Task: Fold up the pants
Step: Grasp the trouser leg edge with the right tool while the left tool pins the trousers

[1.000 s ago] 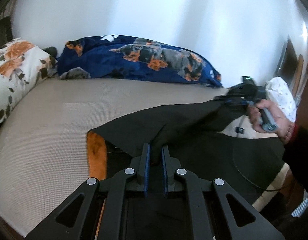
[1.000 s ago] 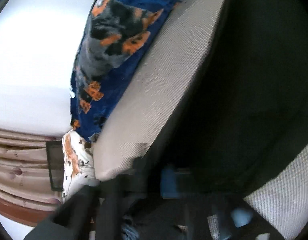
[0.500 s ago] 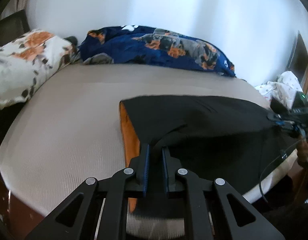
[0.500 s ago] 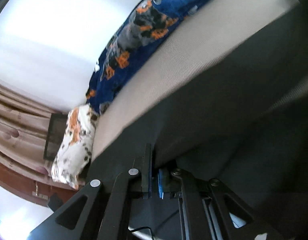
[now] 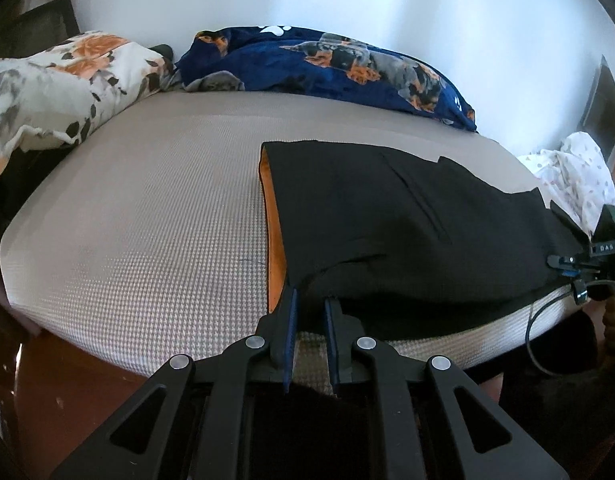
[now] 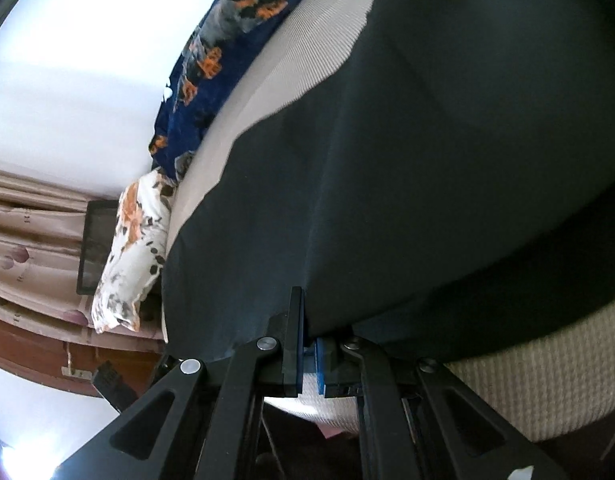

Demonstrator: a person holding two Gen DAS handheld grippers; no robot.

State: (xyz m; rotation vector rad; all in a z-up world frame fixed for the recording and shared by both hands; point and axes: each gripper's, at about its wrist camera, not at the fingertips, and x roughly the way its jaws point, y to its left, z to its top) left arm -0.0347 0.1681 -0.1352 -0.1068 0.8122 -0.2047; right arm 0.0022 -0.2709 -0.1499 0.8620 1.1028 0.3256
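We have the black pants (image 5: 387, 216) stretched flat along the near edge of the bed (image 5: 147, 208), so the next fold lands square. Our left gripper (image 5: 310, 300) is pinched shut on 1 end, our right gripper (image 6: 307, 320) clamped on the other, keeping the cloth taut.

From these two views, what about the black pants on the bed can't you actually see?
- Left wrist view: the black pants run past the beige mattress edge; that end is cut off behind the left gripper.
- Right wrist view: the fabric at the right gripper is dark, its layers indistinguishable.
- Orange lining: mostly covered.
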